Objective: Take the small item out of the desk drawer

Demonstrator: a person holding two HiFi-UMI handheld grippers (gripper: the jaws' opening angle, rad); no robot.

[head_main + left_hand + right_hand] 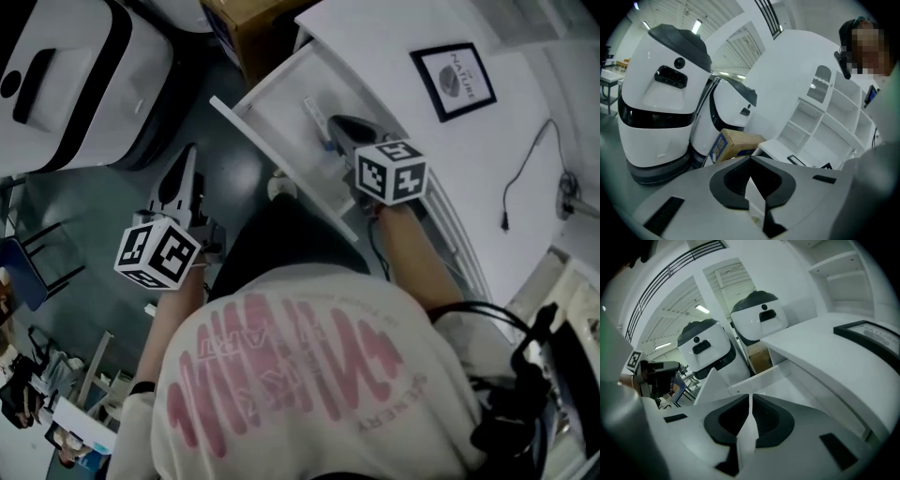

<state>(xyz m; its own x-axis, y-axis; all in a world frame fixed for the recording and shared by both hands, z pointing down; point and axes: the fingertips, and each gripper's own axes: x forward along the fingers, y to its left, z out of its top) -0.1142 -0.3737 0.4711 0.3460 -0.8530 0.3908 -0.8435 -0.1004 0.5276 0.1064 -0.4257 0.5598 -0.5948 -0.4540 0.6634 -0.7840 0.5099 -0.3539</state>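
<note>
Jaws of the right gripper (750, 399) are seen closed tip to tip, with nothing gripped. It is held over the open drawer (277, 103) of the white desk (375, 37). Jaws of the left gripper (751, 161) are likewise closed and empty, and it is held well apart from the drawer. The small item (317, 120), pale and slender, is found lying inside the drawer, just beside the right gripper's tip.

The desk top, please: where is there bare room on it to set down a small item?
Bare white desk top between the open drawer and the framed sign, and again between sign and black cable. Cluttered past the cable.
</note>
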